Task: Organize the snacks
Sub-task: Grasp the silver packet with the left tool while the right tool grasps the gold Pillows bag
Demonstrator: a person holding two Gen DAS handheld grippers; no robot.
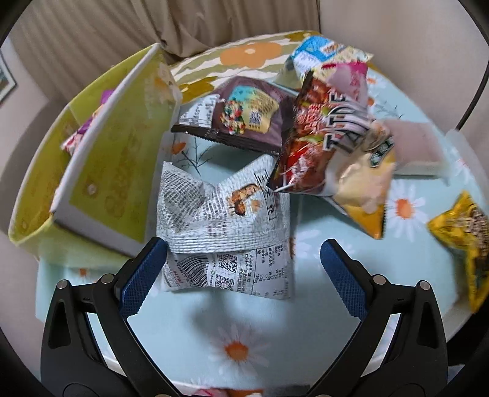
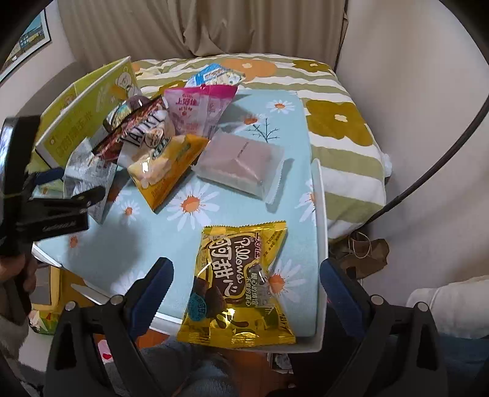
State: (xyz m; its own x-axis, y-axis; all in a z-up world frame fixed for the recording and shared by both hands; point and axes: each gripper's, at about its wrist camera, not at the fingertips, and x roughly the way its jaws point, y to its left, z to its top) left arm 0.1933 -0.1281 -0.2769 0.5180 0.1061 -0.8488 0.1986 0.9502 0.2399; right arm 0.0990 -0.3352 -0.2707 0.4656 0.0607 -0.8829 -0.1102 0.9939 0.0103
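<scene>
Both tongs stand wide open with nothing between their blue pads. Left tongs [image 1: 243,259] hang over a white newspaper-print snack bag [image 1: 226,220], whose near edge lies between the pads, its left corner just beside the left pad; whether they touch is unclear. Right tongs [image 2: 246,287] hover above a yellow Pillows snack bag [image 2: 238,284] that lies flat at the near right corner of the worktop [image 2: 152,241].

That worktop is a small tray-like surface covered with a pale blue cloth printed with white daisies. It rests on a bed under a quilt [image 2: 342,122] of green and white stripes with orange and mustard flowers. Beige curtains [image 2: 189,27] hang behind, plain pale walls close in on either side, and a framed picture [image 2: 27,42] shows on the left wall.

At the far left stands an open green box [image 1: 107,158], its lid up, with a purple-and-white packet inside. Beside it lies a pile: a brown bag [image 1: 244,119], a red bag [image 1: 308,143], a yellow chip bag [image 2: 168,168], a pink pouch [image 2: 198,107]. A clear-wrapped pinkish wafer pack [image 2: 241,165] lies apart toward the right.
</scene>
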